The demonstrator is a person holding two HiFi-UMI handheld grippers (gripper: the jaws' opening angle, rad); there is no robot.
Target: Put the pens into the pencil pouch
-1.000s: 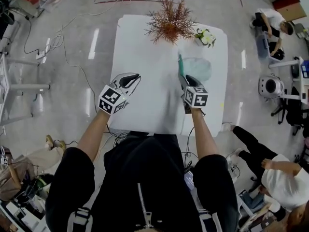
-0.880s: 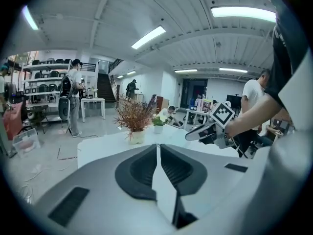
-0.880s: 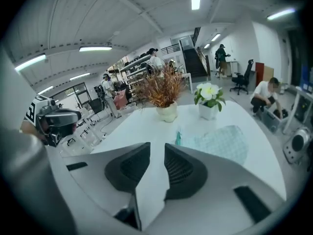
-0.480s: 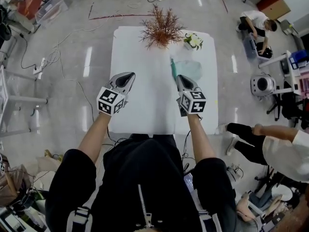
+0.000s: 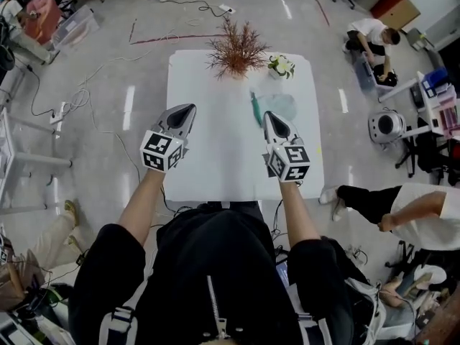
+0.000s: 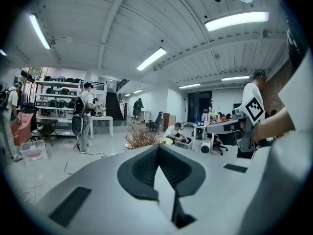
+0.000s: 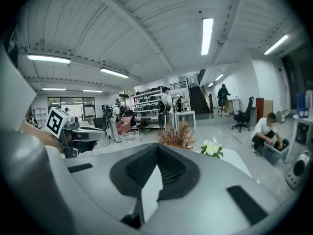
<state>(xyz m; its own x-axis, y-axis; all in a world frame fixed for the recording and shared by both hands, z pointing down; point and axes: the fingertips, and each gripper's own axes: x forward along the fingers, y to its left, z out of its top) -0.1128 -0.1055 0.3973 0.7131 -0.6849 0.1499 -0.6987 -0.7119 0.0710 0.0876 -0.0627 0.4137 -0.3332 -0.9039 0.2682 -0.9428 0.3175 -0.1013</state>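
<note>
A pale teal pencil pouch (image 5: 282,106) lies flat on the white table (image 5: 215,157), right of the middle. A teal pen (image 5: 254,108) lies along the pouch's left edge. My right gripper (image 5: 269,116) hangs above the table just in front of the pouch; its jaws have just been closing, and they are now shut with nothing between them (image 7: 157,148). My left gripper (image 5: 188,110) is raised over the table's left side, shut and empty (image 6: 158,150). Both point roughly level, out over the room. No other pen shows.
A dried reddish plant (image 5: 233,49) and a small bunch of white flowers (image 5: 280,65) stand at the table's far edge. A person (image 5: 366,34) crouches at the upper right, another (image 5: 402,207) is close on the right, and cables (image 5: 79,85) run across the floor at left.
Both grippers have risen above the table, the right one more. The right gripper has drawn back from the pouch and pen, and its jaws have closed empty.
</note>
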